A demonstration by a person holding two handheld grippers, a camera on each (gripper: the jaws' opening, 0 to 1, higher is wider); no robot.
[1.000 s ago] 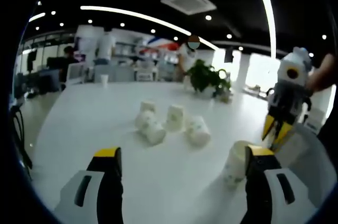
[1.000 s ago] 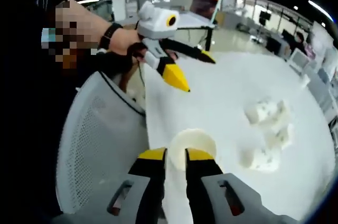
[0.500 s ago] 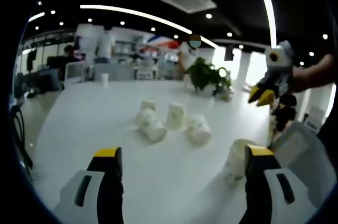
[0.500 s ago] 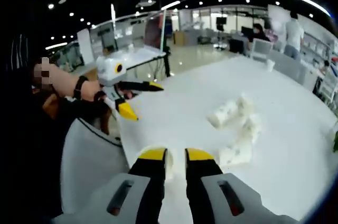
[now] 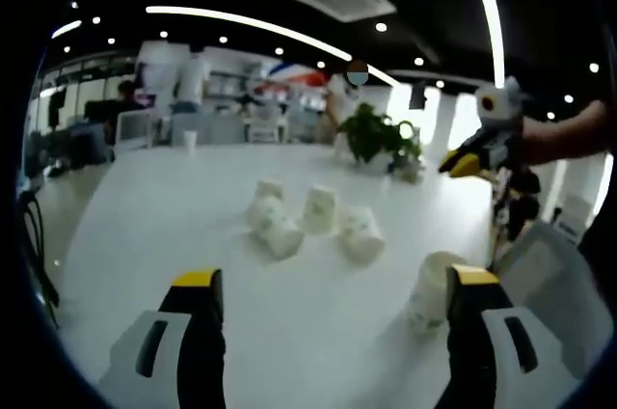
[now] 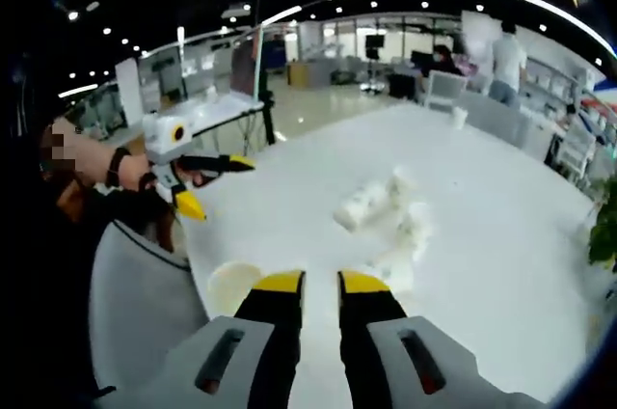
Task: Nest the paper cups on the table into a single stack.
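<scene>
We see a smooth white table (image 5: 145, 226) with a faint sheen that catches the ceiling lights. The paper cups (image 5: 308, 221) on it look matt and printed with a pale pattern, as does the upright cup (image 5: 429, 293) near the edge. The left gripper (image 5: 328, 317) and right gripper (image 6: 318, 308) show glossy black and yellow plastic jaws on matt grey plastic bodies. A chair back (image 6: 135, 303) looks like grey mesh cloth.

Soft blur throughout, bright ceiling strip lights (image 5: 241, 25), glaring window, fisheye-bent edges
</scene>
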